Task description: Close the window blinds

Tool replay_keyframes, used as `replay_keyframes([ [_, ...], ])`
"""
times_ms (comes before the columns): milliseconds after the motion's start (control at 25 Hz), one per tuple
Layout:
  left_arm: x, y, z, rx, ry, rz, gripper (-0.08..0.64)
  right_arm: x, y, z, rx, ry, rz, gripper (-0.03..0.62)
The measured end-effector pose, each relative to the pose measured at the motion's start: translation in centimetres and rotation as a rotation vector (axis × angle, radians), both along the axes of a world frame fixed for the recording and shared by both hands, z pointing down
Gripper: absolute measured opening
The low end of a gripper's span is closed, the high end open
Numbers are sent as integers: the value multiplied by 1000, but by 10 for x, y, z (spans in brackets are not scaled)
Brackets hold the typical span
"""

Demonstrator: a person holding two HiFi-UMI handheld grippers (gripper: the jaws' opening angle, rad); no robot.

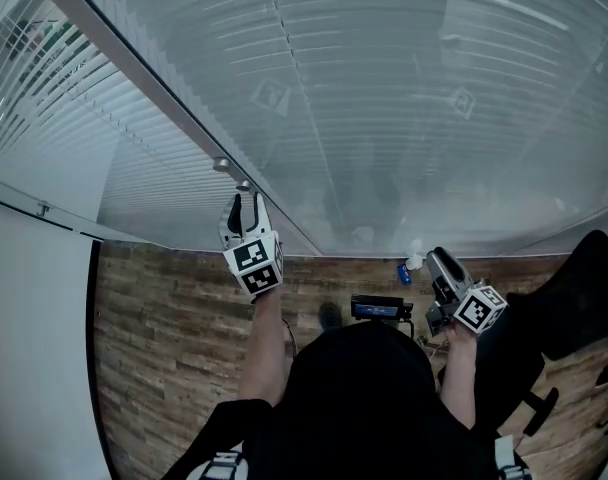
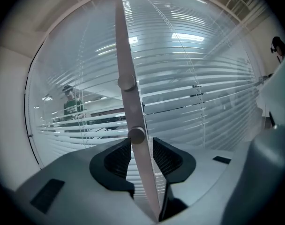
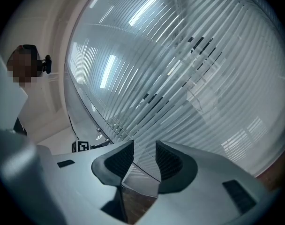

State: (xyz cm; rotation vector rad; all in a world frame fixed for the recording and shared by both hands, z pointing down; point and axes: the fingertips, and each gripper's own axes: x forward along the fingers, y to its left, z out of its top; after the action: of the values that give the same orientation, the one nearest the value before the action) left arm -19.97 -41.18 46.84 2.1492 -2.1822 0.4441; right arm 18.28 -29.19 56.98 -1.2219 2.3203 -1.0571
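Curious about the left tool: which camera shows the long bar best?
The left gripper view: the bar fills the middle, with two round studs, passing between the jaws. The head view shows it thin and slanting, reaching the left gripper. The right gripper view shows it tiny, far left.

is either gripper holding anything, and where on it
The left gripper looks closed on the lower knob of the frame bar, pinching its sides. The right gripper holds nothing, jaws apart.

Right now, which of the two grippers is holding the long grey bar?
The left gripper: its jaws clamp the long grey bar. The right gripper has its jaws apart and empty.
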Motion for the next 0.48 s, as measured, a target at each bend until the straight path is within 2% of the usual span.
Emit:
replay_keyframes([
  [320, 15, 25, 11, -41, 26, 22, 140, 8, 8, 18, -26, -38, -26, 150],
  [480, 45, 61, -2, -55, 15, 27, 140, 34, 27, 18, -29, -66, -49, 150],
])
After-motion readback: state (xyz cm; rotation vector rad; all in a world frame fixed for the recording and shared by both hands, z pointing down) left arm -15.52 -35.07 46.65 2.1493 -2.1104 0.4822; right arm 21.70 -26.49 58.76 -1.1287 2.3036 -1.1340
